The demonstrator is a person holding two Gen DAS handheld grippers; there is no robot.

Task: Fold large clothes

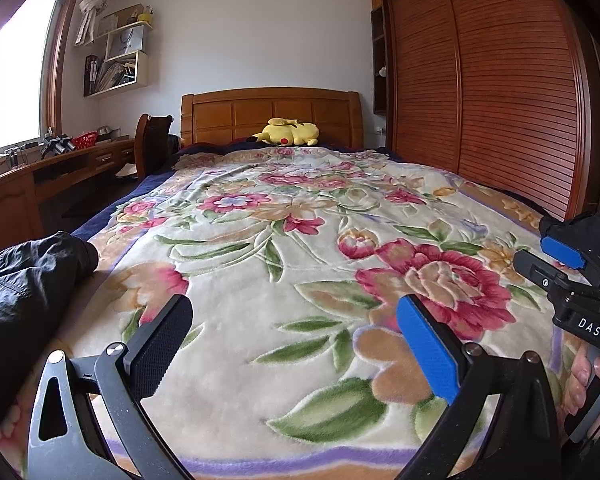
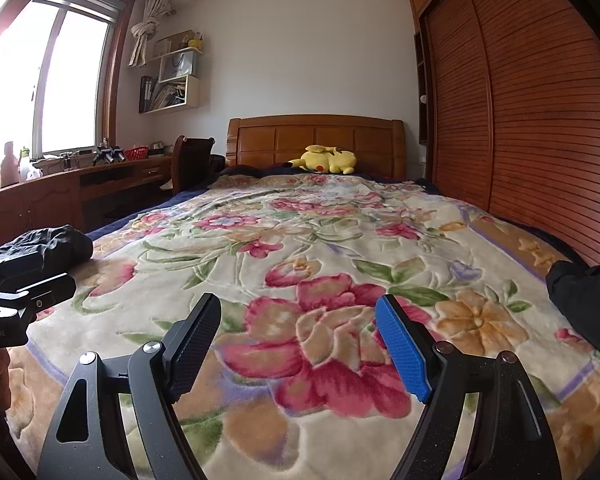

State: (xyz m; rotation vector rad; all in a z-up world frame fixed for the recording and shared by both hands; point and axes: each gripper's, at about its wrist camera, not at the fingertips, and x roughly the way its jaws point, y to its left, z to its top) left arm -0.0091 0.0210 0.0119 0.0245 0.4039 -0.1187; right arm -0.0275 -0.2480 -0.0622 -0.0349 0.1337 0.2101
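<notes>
while both grippers hover low over the foot end of the bed (image 1: 300, 208) with nothing between their pads, the left gripper (image 1: 296, 348) and the right gripper (image 2: 300, 350) each have their jaws spread wide, which reads as readiness to take hold of cloth rather than carrying it. a dark garment (image 1: 24, 300) lies bunched at the bed's left edge near the foot, and a second dark cloth (image 2: 588, 304) sits at the right edge, so neither is laid flat or visibly folded. as for containers, a red basket (image 1: 85, 140) stands on the counter (image 1: 4, 192) by the window, its contents too small to tell.
</notes>
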